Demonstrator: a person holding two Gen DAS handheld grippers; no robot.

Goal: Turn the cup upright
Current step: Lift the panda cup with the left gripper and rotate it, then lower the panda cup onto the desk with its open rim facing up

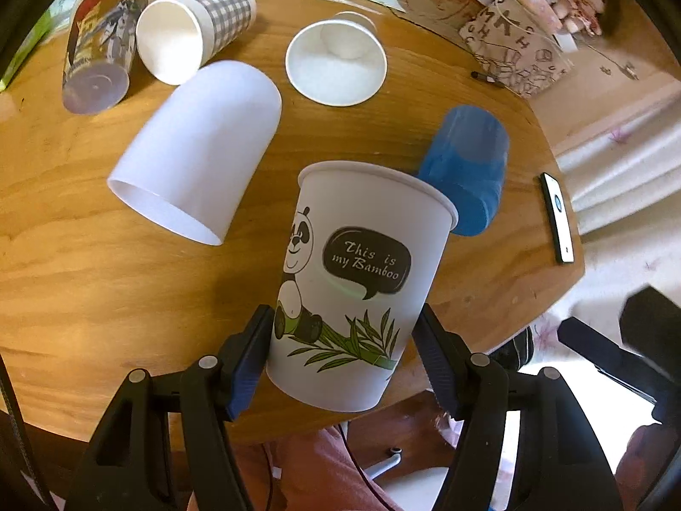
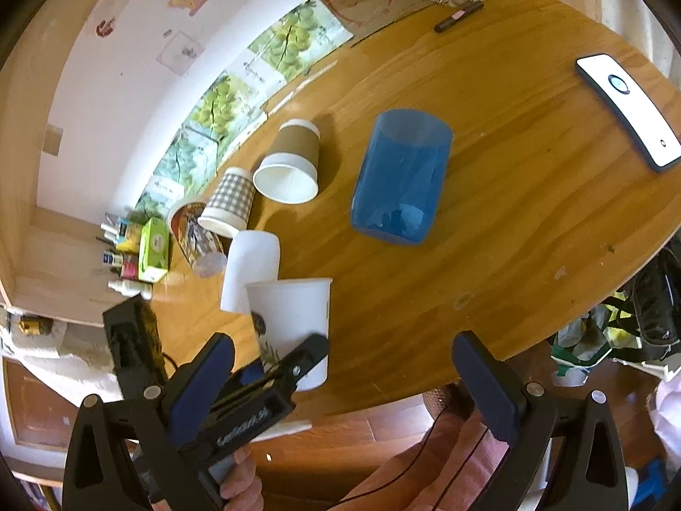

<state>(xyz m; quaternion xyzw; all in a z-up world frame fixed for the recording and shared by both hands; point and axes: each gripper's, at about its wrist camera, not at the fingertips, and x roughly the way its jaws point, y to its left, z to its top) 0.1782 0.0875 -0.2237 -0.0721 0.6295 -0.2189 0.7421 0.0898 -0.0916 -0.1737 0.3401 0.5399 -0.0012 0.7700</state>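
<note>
My left gripper [image 1: 344, 340] is shut on a white paper cup with a panda print [image 1: 357, 281], gripping its lower half and holding it rim-up above the near edge of the round wooden table [image 1: 85, 277]. The same cup [image 2: 293, 319] shows in the right wrist view, held by the left gripper. My right gripper [image 2: 344, 366] is open and empty, over the near table edge to the right of that cup. A blue translucent cup [image 2: 400, 179] lies on its side ahead of the right gripper; it also shows in the left wrist view [image 1: 468, 170].
Several other cups lie on their sides: a plain white one [image 1: 196, 149], a checked one [image 1: 191, 30], a brown-sleeved one [image 2: 289, 166], a printed clear one [image 1: 102, 47]. A phone [image 2: 630, 106] lies near the right edge. A pen [image 2: 457, 17] and a patterned bag [image 1: 515, 51] sit at the back.
</note>
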